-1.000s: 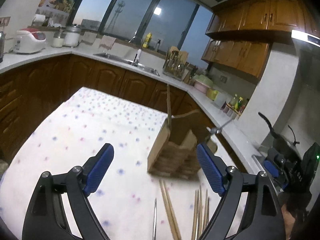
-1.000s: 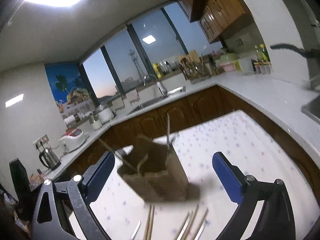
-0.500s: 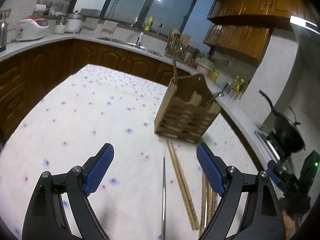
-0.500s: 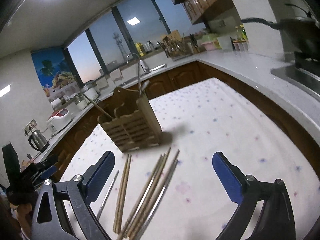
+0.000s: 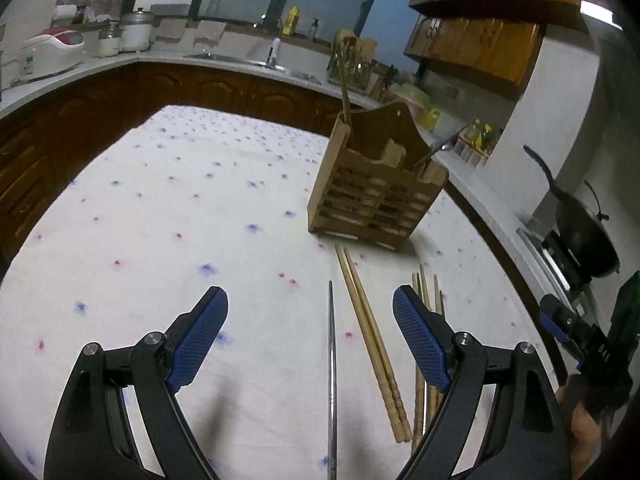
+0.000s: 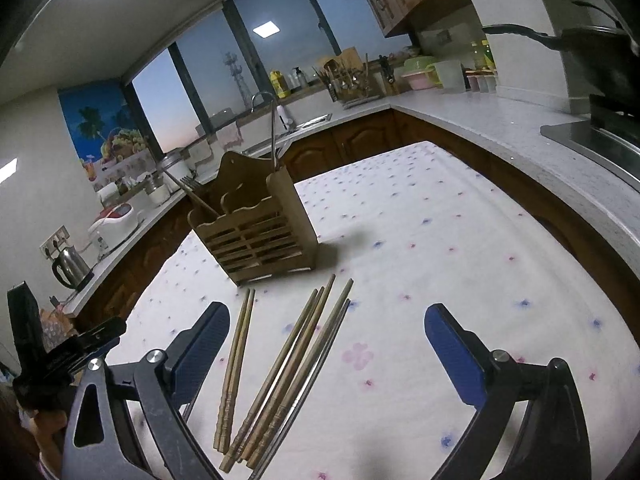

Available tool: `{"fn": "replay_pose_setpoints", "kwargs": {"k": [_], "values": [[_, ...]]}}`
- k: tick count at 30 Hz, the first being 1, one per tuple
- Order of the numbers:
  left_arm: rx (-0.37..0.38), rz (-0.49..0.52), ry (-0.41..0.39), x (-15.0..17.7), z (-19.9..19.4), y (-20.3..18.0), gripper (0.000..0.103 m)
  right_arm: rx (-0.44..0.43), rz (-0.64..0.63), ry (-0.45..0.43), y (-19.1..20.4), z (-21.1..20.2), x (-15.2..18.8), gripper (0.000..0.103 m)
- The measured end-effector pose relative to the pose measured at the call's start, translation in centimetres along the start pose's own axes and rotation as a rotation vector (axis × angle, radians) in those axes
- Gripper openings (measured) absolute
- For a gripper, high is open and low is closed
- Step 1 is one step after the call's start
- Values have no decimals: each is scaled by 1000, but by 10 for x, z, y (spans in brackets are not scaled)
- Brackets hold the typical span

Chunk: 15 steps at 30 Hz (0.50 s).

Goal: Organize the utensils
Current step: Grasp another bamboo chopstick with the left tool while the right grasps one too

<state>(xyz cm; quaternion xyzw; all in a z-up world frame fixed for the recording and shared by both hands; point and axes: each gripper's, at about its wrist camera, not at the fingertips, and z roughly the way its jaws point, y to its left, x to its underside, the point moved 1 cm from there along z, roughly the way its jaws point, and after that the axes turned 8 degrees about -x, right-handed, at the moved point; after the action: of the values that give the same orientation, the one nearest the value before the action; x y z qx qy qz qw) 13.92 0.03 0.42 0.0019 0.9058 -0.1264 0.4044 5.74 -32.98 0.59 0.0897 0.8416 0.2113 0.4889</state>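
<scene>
Bench [image 5: 132, 208]: white cloth with small flower print; carries all items below.

Left gripper [image 5: 310, 338]: jaws released and wide, nothing between the pads, hanging low over the cloth above the steel stick.

Steel stick [image 5: 331, 364]: one thin metal chopstick, lying flat, tip toward the caddy. Judged stiff, smooth and slippery; too slim to pinch easily off cloth. Take at mid-length, pads square across it.

Paired chopsticks [image 5: 370, 340]: two turned wooden sticks, touching side by side, just right of the steel stick. Judged light, stiff, with fair grip on the pads. Take both together near the middle so neither tips.

Bundle [image 6: 296, 364]: several loose wooden chopsticks, fanned, with a grey metal one along their right edge. Likely to roll and scatter; gather a few at a time.

Caddy [image 5: 376, 196]: slatted wooden holder, upright beyond the sticks, already holding a few utensils. Destination; light, may slide if knocked.

Right gripper [image 6: 326, 342]: jaws released, empty, straddling the bundle from above.
</scene>
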Motion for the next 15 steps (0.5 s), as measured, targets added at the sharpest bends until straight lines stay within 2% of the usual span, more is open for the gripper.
{"fn": "replay_pose_setpoints", "kwargs": {"k": [6, 11, 13, 15], "values": [[-10, 50, 70, -4, 24, -14, 85, 20, -25, 34, 3, 14, -4, 96], [0, 88, 148, -16, 56, -31, 62, 32, -11, 106, -2, 41, -12, 73], [13, 87, 170, -21, 68, -35, 58, 38, -1, 146, -5, 56, -14, 57], [19, 99, 194, -28, 81, -41, 52, 39, 15, 185, -9, 71, -15, 49]]}}
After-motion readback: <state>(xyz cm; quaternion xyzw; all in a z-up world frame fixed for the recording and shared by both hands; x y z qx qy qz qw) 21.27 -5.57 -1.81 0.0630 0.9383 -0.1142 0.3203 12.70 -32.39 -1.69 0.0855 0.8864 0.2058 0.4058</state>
